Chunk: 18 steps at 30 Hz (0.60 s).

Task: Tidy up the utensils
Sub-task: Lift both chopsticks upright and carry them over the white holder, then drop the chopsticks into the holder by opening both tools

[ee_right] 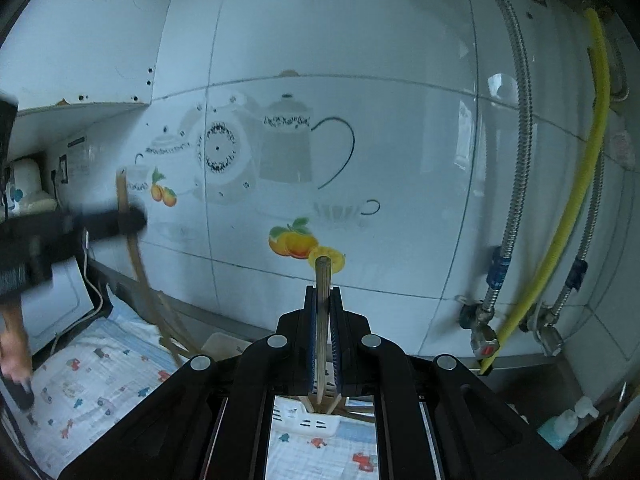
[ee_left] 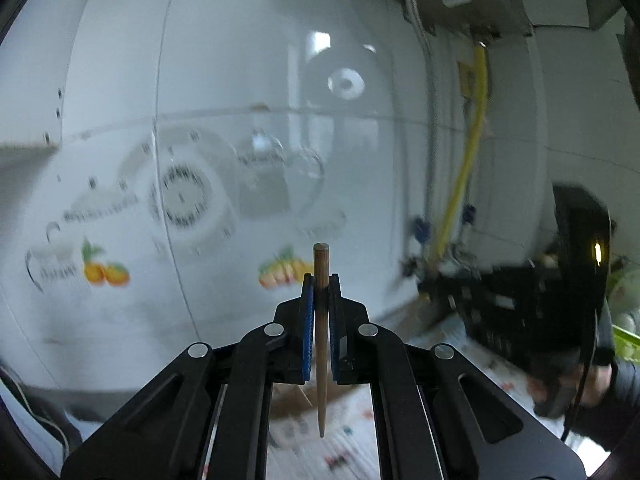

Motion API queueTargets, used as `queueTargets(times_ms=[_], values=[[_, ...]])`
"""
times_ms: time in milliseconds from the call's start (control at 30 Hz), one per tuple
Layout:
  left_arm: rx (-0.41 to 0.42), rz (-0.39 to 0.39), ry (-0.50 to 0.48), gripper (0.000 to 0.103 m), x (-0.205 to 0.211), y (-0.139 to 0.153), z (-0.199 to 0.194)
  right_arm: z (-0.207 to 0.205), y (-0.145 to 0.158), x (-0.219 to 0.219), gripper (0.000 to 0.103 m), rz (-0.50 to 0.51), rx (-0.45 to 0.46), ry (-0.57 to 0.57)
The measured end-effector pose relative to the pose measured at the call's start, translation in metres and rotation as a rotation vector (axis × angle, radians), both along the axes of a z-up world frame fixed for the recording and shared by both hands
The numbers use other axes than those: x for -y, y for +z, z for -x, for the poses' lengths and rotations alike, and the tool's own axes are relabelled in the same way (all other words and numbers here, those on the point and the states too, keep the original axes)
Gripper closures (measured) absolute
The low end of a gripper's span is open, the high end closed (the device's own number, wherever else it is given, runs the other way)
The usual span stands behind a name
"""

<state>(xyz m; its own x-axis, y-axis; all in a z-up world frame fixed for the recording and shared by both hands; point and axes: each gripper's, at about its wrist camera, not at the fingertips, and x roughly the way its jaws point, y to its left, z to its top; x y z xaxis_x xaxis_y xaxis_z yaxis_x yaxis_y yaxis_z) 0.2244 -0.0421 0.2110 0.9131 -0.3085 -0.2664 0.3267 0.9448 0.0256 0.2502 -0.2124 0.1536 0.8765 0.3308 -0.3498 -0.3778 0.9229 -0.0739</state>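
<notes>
Each gripper pinched one wooden chopstick upright: the left gripper (ee_left: 320, 280) held its chopstick (ee_left: 321, 332), the right gripper (ee_right: 323, 292) another (ee_right: 322, 320). Below the right chopstick stood a white holder (ee_right: 308, 420) with more sticks, mostly hidden by the fingers. Behind it rose a tiled wall (ee_right: 360, 40) with teapot decals; right of the holder hung a yellow hose (ee_right: 576, 200). A patterned cloth (ee_right: 92, 380) covered the surface. The left view was blurred.
</notes>
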Motion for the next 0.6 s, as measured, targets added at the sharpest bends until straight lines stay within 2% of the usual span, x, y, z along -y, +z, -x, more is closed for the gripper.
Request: queueTargets(times_ms=[133,267,600], values=[[0.034,0.029,0.043,0.098,-0.005,0.011,-0.018,-0.011,-0.010,0.000,0.096,-0.002,-0.019,0.006],[0.036,0.054,0.078,0.098,-0.012,0.006,-0.035,-0.019,-0.019,-0.001,0.097,0.001,-0.034,0.015],[-0.088,0.011,0.093,0.098,-0.014,-0.040,-0.066,-0.028,-0.039,-0.005,0.096,0.012,-0.075,0.025]])
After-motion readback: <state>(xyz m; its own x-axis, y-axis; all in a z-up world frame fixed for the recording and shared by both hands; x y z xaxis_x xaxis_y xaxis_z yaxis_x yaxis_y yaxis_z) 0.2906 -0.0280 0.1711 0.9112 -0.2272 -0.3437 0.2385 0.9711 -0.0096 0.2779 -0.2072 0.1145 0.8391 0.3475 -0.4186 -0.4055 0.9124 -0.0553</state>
